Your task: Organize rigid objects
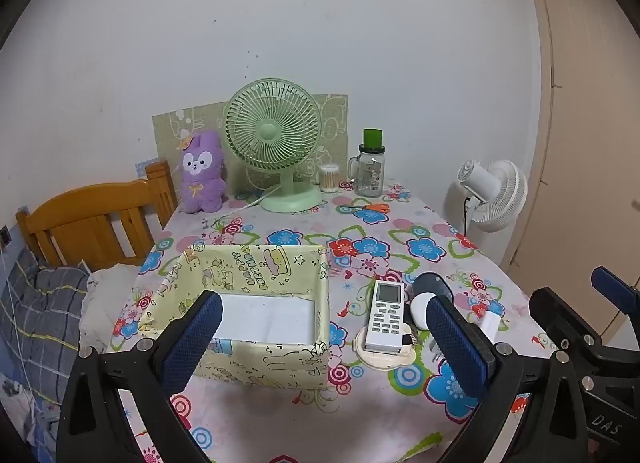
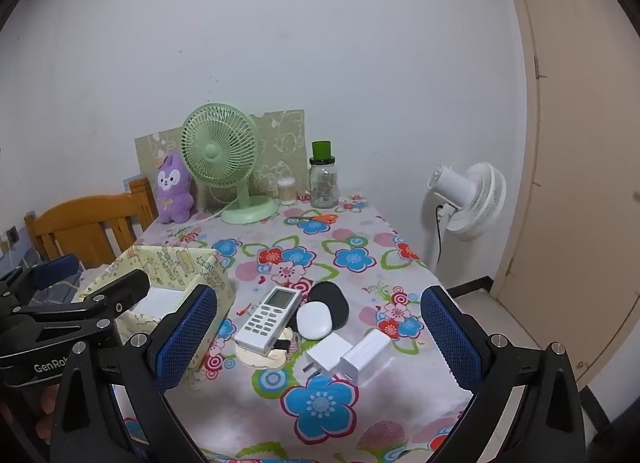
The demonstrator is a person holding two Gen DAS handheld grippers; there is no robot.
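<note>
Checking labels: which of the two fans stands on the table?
The green fan, on the flowered tablecloth beside the purple plush toy. The white fan stands off the table's right edge.

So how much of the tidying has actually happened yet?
Nothing looks done: the yellow box holds none of the items, only its white bottom showing. Nothing is in hand; the left hand-held gripper and right hand-held gripper are both open. Left to do: the remote, white oval case, black oval pad and two white chargers.
</note>
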